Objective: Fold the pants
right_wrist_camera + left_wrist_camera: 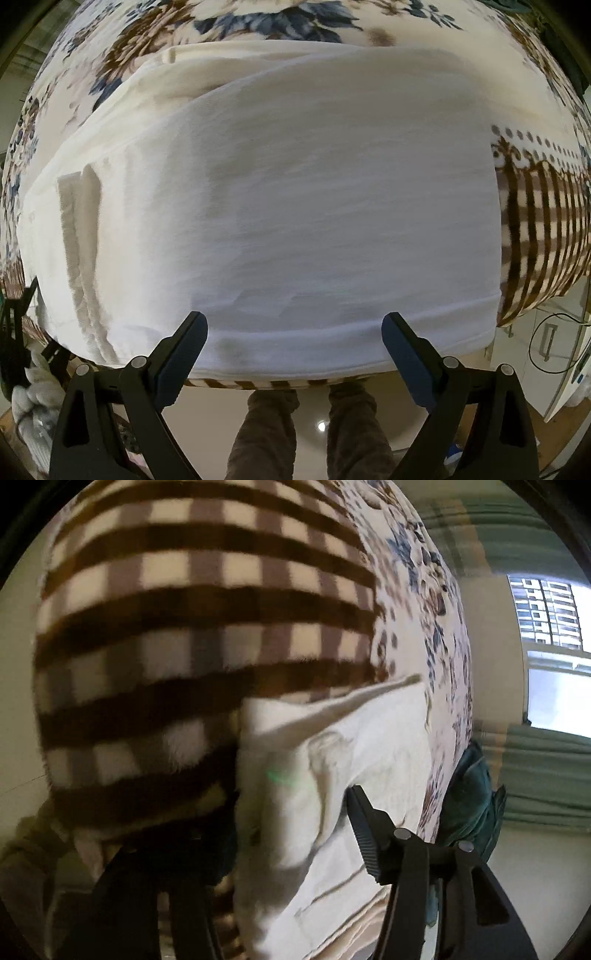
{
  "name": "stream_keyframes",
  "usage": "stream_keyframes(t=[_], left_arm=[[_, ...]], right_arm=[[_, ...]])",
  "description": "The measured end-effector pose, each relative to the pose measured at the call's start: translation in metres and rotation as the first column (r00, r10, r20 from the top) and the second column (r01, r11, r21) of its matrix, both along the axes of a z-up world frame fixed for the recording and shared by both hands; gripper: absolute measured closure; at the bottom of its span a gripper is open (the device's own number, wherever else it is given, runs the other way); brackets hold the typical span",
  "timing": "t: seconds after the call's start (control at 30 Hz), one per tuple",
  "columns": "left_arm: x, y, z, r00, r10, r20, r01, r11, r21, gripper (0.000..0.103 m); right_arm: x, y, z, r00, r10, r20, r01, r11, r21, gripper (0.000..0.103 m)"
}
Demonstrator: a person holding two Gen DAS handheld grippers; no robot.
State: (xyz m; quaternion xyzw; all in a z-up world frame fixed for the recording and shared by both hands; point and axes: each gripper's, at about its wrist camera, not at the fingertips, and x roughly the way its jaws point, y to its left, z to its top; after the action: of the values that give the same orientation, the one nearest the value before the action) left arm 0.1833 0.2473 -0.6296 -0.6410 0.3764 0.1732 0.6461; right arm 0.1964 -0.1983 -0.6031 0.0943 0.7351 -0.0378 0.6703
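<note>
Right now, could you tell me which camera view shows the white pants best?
The right wrist view: the white pants fill the frame, spread on the patterned blanket. The left wrist view shows only one rumpled, blurred end.

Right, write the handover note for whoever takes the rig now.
Right gripper: open, at the near edge of the pants, holding nothing.
Left gripper: one finger lies on the pants' end; the other is hidden, so its state is unclear.
Pants: white, lying flat in layers across the blanket on the bed, apparently already folded lengthwise.
Left: probably fold them across once more, then smooth.
</note>
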Motion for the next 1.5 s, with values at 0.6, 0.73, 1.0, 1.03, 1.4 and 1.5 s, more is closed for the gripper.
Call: stream_keyframes(t=[0.6,0.73,1.0,1.03,1.4,1.5], left_arm=[[0.034,-0.103,0.196,0.918,-0.395,0.04,0.305,0.766,0.566,0.092],[0.034,-0.173,0.24,0.848,-0.529,0.036,0.376,0.648,0.663,0.092],[0.037,-0.345,0.238,0.632,-0.772,-0.074,0.569,0.397,0.72,0.092],[0.039,-0.364,0.23,0.601,-0.794,-0.089,0.593,0.369,0.716,0.092],[0.054,-0.496,0.112,0.299,-0.866,-0.402,0.797,-0.005,0.604,0.092],[0.054,-0.503,0.106,0.275,-0.852,-0.445,0.803,-0.051,0.594,0.092]], right_arm=[[0.016,-0.062,0.032,0.994,-0.094,0.063,0.092,0.995,0.03,0.006],[0.008,-0.098,0.048,0.989,-0.123,0.08,0.12,0.992,0.043,0.006],[-0.02,-0.219,0.061,0.96,-0.259,0.107,0.257,0.966,0.039,0.006],[-0.03,-0.23,0.055,0.955,-0.276,0.109,0.273,0.961,0.035,0.006],[-0.077,-0.339,0.042,0.926,-0.367,0.088,0.371,0.928,-0.036,0.006],[-0.092,-0.354,0.04,0.922,-0.377,0.089,0.381,0.924,-0.033,0.006]])
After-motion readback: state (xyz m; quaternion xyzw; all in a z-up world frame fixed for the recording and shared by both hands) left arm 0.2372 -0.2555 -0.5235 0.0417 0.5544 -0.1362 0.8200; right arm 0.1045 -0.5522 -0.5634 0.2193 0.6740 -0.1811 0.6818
